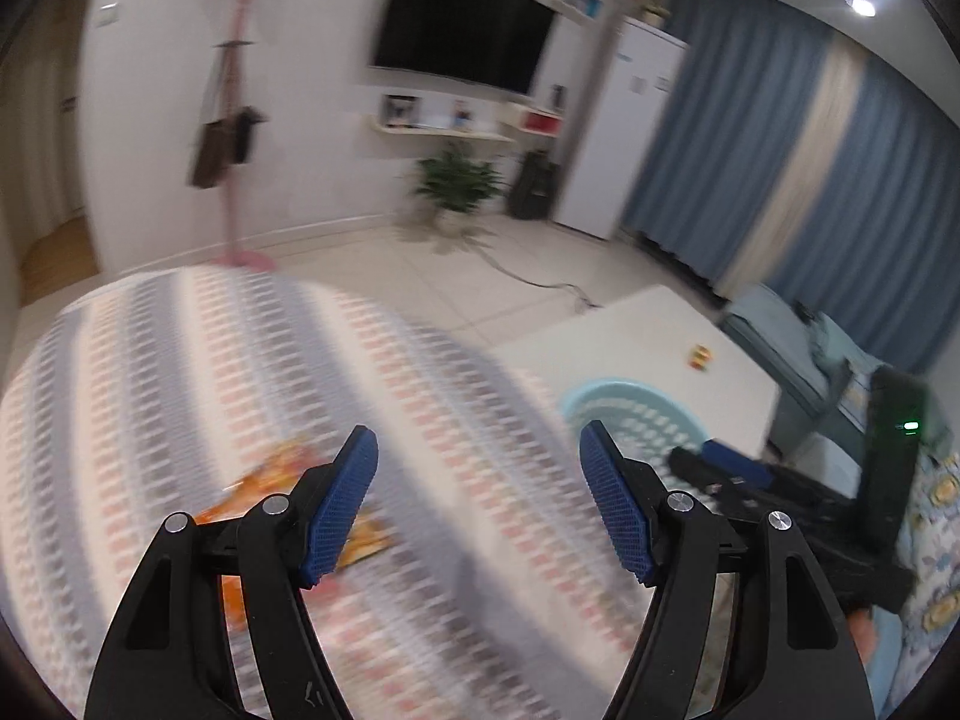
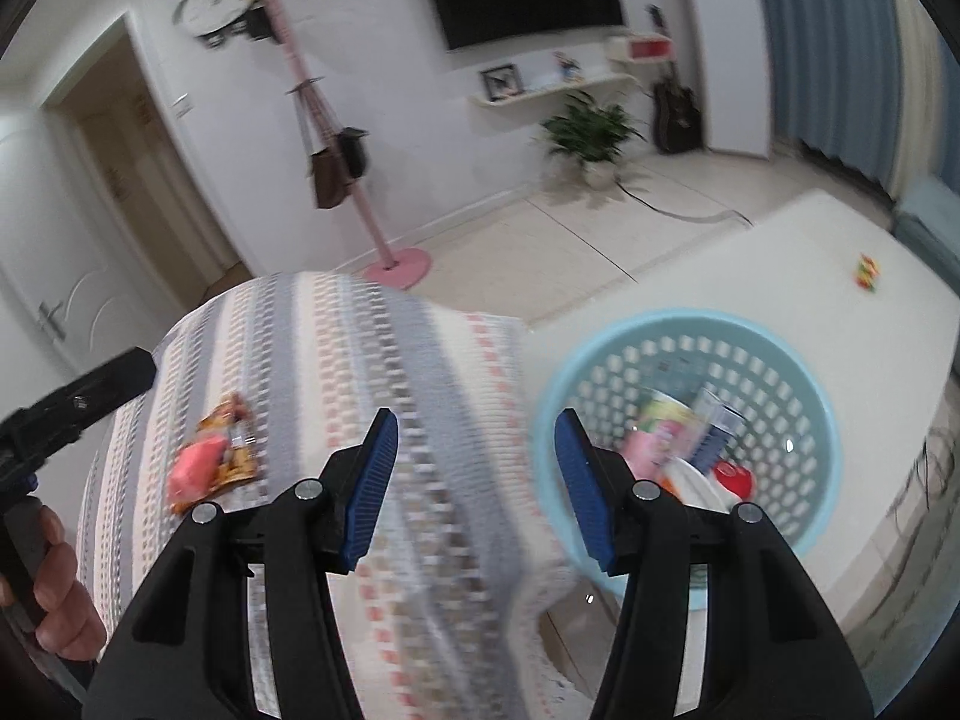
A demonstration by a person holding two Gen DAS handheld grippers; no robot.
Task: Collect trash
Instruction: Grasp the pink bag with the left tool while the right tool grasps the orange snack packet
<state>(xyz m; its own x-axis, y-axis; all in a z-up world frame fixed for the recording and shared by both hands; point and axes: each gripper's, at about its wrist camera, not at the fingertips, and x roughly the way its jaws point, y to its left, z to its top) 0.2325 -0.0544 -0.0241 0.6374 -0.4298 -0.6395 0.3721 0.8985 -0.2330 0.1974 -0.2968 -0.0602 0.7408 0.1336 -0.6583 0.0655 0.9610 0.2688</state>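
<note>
An orange and pink snack wrapper (image 2: pixel 213 456) lies on the striped cloth (image 2: pixel 336 360); in the left wrist view it (image 1: pixel 282 474) sits just behind my left finger. My left gripper (image 1: pixel 479 456) is open and empty, above the cloth. My right gripper (image 2: pixel 476 441) is open and empty, over the cloth's right edge. A light blue perforated basket (image 2: pixel 804 384) with several pieces of trash stands to its right; it also shows in the left wrist view (image 1: pixel 636 402). A small colourful scrap (image 2: pixel 866 272) lies on the white table (image 2: pixel 780 252).
The other hand-held gripper (image 1: pixel 810 498) is at the right of the left wrist view. A pink coat stand (image 2: pixel 384 240), a potted plant (image 2: pixel 591 132) and a floor cable (image 2: pixel 678 210) are beyond. Blue curtains (image 1: pixel 780 150) and a sofa (image 1: pixel 792 348) are on the right.
</note>
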